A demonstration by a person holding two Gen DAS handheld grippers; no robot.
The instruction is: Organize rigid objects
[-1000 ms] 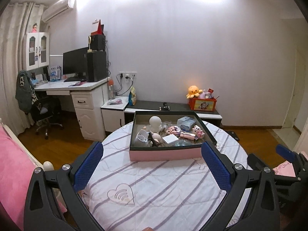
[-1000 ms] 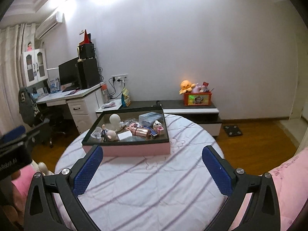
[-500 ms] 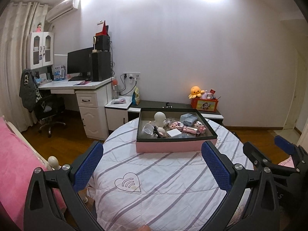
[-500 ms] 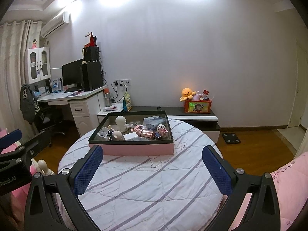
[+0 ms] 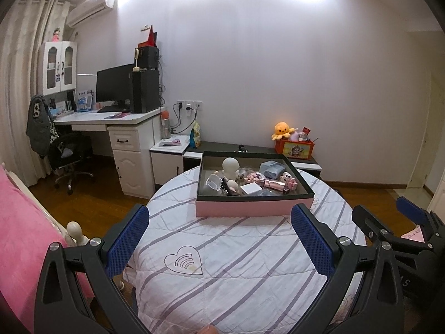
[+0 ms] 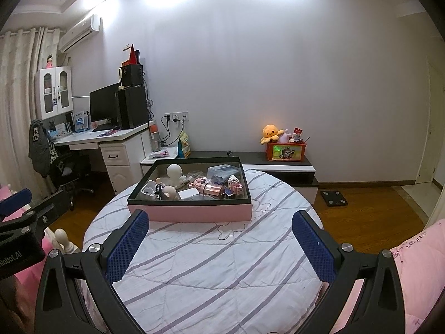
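While both the left gripper (image 5: 219, 239) and right gripper (image 6: 221, 243) hang released and empty low in frame, the toys (image 6: 194, 185) sit gathered in the box (image 6: 192, 213) mid-frame on the worktop (image 6: 222, 272), contained there.

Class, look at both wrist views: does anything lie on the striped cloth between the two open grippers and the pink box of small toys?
Nothing visible does. Between the left gripper, the right gripper and the pink box lies only bare striped tablecloth. The toys sit behind the box's raised dark rim.
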